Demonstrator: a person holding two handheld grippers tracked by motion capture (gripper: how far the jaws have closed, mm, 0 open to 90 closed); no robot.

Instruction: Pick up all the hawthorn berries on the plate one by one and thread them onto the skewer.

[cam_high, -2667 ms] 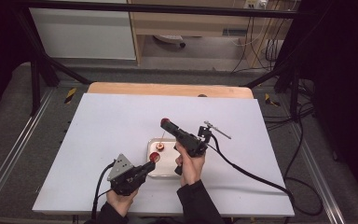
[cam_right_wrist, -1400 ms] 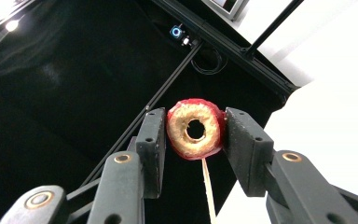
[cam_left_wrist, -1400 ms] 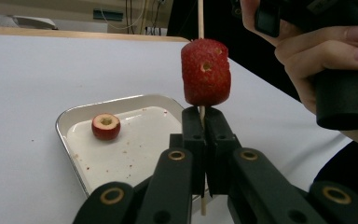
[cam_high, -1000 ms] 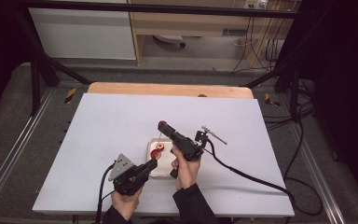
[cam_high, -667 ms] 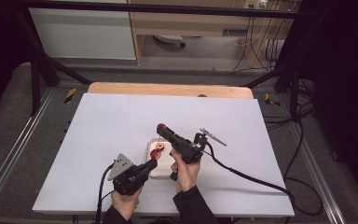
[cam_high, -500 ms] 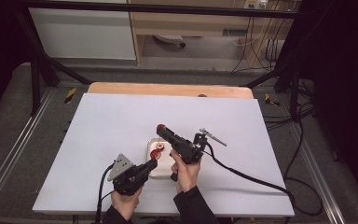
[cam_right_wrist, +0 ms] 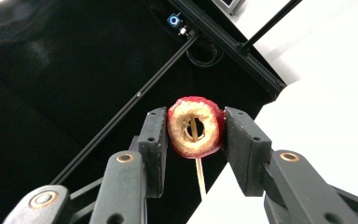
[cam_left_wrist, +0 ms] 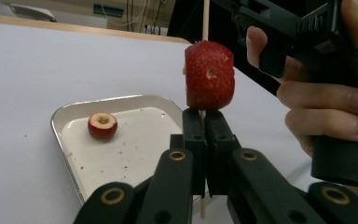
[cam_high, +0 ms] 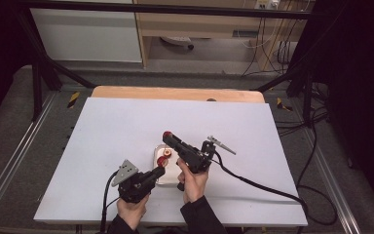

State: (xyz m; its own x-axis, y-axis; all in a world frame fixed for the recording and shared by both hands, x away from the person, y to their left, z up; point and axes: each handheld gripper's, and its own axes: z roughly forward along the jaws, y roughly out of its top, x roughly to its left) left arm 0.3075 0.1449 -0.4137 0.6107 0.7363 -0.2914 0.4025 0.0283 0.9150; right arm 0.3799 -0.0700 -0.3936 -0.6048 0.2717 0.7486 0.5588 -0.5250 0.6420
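My left gripper [cam_high: 158,171] [cam_left_wrist: 204,122] is shut on a thin wooden skewer [cam_left_wrist: 205,21] that stands upright. A red cored fruit piece [cam_left_wrist: 209,75] is threaded on the skewer just above the jaws. My right gripper [cam_high: 167,135] [cam_right_wrist: 195,126] is shut on another red cored fruit [cam_right_wrist: 195,127], held above the first. Through that fruit's hole I see the skewer [cam_right_wrist: 198,175] passing. A white metal tray [cam_high: 155,153] [cam_left_wrist: 70,115] lies under both grippers, with one more red fruit [cam_left_wrist: 102,125] in it.
The tray sits near the front middle of a white table [cam_high: 126,122]. A wooden board edge [cam_high: 175,92] runs along the table's far side. A person's right hand [cam_left_wrist: 326,107] wraps the right gripper's handle close to the skewer. Cables [cam_high: 263,183] trail off to the right.
Since the earliest frame my right gripper and its fruit have shifted slightly left and nearer the left gripper. Over the last half second nothing has visibly moved.
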